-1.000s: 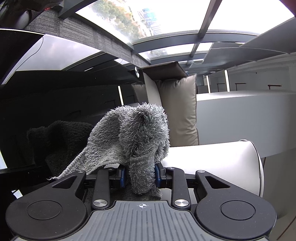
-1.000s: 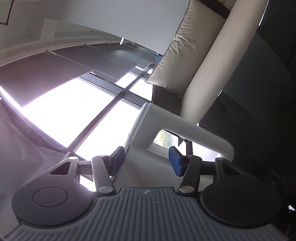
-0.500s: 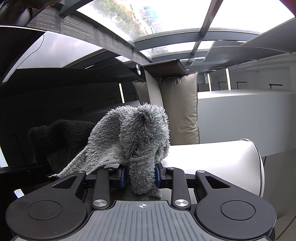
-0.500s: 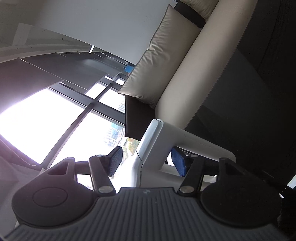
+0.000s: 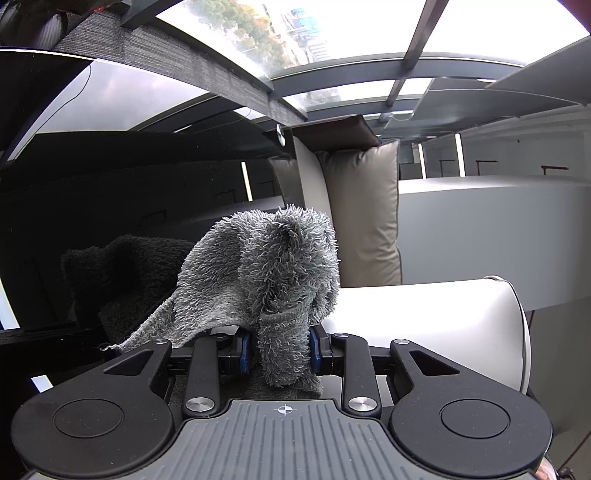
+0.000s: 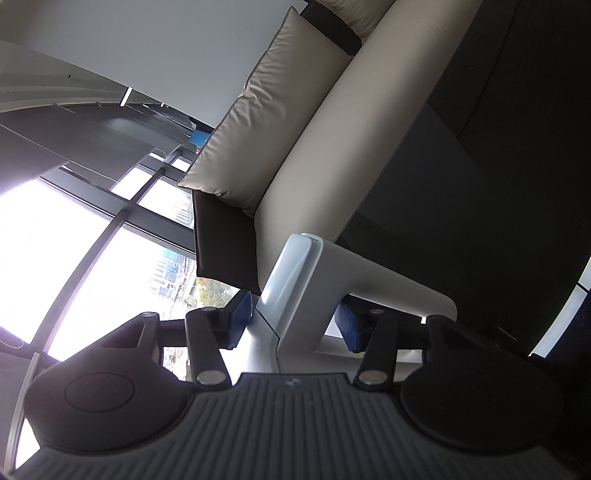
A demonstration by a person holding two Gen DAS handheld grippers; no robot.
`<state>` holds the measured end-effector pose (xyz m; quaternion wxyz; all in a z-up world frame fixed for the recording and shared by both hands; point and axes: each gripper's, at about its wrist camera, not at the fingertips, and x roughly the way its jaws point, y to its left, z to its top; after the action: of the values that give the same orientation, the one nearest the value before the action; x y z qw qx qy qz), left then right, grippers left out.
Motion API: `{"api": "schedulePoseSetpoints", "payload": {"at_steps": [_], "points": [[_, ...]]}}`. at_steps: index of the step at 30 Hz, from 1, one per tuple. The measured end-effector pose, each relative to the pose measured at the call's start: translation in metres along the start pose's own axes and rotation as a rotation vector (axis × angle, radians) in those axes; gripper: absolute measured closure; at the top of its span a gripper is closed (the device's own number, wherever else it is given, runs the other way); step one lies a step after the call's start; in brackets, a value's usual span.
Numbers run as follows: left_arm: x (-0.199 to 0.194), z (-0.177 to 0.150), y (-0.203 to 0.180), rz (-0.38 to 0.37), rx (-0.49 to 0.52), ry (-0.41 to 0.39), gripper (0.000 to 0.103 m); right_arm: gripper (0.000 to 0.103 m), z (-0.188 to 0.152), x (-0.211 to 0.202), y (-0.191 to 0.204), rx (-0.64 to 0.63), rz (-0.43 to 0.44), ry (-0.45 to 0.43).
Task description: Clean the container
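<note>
**Cloth clamped in one gripper, white handle between the jaws of the other**

In the left wrist view, the left gripper [image 5: 280, 350] has its jaws closed on a shaggy grey cloth [image 5: 269, 273]. The cloth bunches up above the blue pads at the centre of the frame, with one flat corner trailing down to the left. Its dark reflection shows in the glossy black surface [image 5: 110, 229] at the left of the frame. At the lower right, just beside the cloth, lies the white rounded container [image 5: 443, 317]; whether the cloth touches it cannot be told. Behind, at centre, a beige cushion [image 5: 365, 218] stands upright, with a window [image 5: 332, 29] across the top of the frame.

In the right wrist view, the scene is tilted. The right gripper [image 6: 295, 325] has the white handle [image 6: 332, 280] between its jaws at lower centre. The left blue pad lies against the handle's side, while the right pad sits under the handle's bend; whether it presses cannot be told, so the grip is uncertain. The handle runs from the centre to the lower right. The cushion [image 6: 273, 122] and a pale sofa back [image 6: 362, 122] run diagonally across the upper centre, and bright window panes [image 6: 55, 251] fill the left.
</note>
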<state>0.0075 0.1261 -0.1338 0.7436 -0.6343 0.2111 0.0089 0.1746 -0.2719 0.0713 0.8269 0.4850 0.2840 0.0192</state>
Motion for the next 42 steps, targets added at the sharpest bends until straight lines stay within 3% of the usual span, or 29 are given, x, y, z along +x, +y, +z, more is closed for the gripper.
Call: {"api": "schedulePoseSetpoints", "payload": {"at_steps": [16, 30, 42], "points": [[0.003, 0.0, -0.004, 0.006, 0.027, 0.002, 0.078, 0.049, 0.012, 0.011, 0.008, -0.108, 0.019, 0.072], [0.004, 0.0, -0.008, 0.005, 0.05, -0.003, 0.078, 0.049, 0.022, 0.01, 0.009, -0.128, 0.029, 0.164], [0.004, 0.0, -0.013, 0.005, 0.073, 0.002, 0.078, 0.048, 0.033, 0.025, 0.02, -0.218, 0.046, 0.259]]}}
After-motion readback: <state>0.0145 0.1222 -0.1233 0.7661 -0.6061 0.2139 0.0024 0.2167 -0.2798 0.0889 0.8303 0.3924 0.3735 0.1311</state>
